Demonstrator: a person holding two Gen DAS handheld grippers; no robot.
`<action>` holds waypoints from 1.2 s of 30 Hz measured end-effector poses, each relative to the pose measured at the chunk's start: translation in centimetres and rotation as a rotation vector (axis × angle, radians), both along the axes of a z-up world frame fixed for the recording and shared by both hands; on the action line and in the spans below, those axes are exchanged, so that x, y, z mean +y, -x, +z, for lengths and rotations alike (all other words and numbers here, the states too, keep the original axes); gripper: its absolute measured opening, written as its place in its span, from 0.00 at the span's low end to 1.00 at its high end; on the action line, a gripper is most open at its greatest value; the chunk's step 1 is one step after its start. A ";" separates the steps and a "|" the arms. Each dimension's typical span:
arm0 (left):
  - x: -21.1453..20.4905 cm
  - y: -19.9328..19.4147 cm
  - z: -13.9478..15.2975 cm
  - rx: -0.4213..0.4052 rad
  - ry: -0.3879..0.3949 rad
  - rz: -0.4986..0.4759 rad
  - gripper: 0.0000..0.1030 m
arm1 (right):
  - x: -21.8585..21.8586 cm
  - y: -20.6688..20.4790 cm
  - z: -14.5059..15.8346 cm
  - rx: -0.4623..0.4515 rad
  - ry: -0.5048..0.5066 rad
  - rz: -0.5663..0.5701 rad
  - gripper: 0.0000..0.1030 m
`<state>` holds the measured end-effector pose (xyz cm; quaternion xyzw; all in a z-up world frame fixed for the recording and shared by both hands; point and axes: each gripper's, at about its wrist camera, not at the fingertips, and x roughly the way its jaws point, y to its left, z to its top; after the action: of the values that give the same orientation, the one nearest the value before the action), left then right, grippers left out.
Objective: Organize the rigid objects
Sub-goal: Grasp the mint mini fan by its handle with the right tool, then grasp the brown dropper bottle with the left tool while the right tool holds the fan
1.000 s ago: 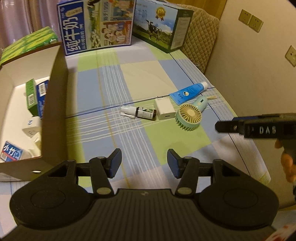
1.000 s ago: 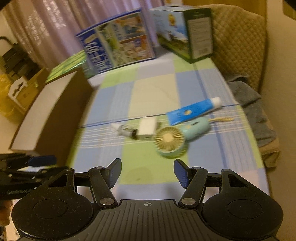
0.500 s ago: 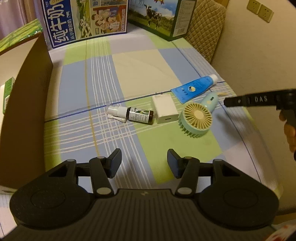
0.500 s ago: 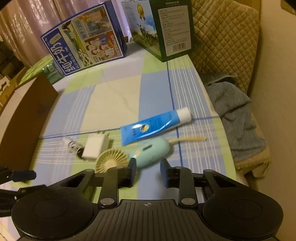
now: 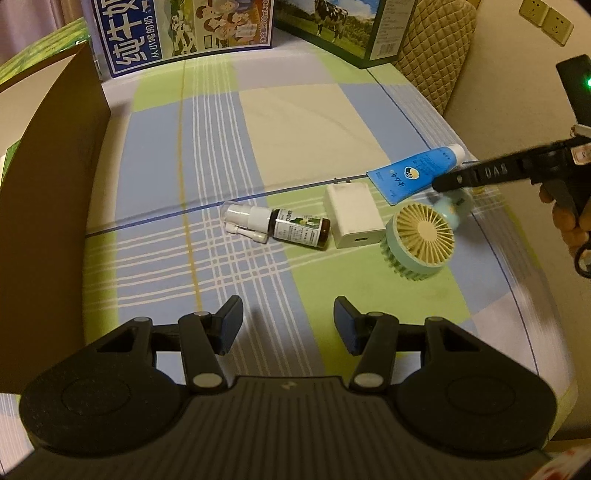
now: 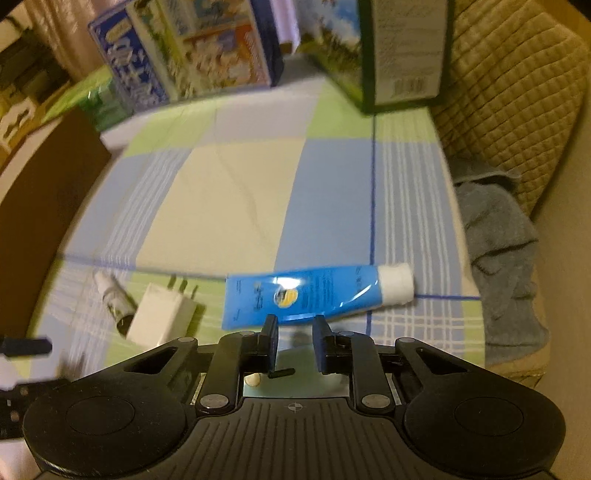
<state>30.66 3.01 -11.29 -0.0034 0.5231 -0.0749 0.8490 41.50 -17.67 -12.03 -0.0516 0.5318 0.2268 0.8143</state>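
Note:
A mint hand fan (image 5: 421,236) lies on the checked cloth beside a blue tube (image 5: 413,173), a white charger (image 5: 352,216) and a brown spray bottle (image 5: 280,227). My right gripper (image 6: 295,325) reaches down at the fan's handle (image 6: 299,354); its jaws are closing tight on the handle, which fills the narrow gap between them. The left wrist view shows the same gripper (image 5: 443,182) over the handle (image 5: 456,205), with a person's hand (image 5: 569,221) behind it. My left gripper (image 5: 288,314) hovers open and holds nothing, short of the bottle.
A brown cardboard box wall (image 5: 48,184) stands along the left. Two milk cartons (image 5: 184,29) stand at the far end of the cloth. A grey cloth (image 6: 498,258) and a quilted chair back (image 6: 517,92) lie off the right edge.
My right gripper dropped onto the fan's handle and went from wide open to shut. The left gripper moved forward and lower, so the box's inside has left its view.

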 end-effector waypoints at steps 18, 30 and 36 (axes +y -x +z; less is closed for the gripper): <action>0.3 -0.4 -0.6 0.016 0.016 -0.025 0.49 | -4.8 9.2 1.2 0.026 -0.136 -0.247 0.23; 0.1 -1.0 -0.5 -0.012 0.016 -0.043 0.54 | 1.0 9.8 -0.3 -0.109 0.014 -0.045 0.51; 0.2 -2.1 -0.7 -0.043 0.015 -0.043 0.59 | 1.4 9.6 -1.5 -0.105 0.030 -0.052 0.33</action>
<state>32.78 3.21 -11.94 0.0031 0.5040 -0.0972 0.8582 31.90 -16.26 -13.52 -0.0619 0.4931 0.1944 0.8457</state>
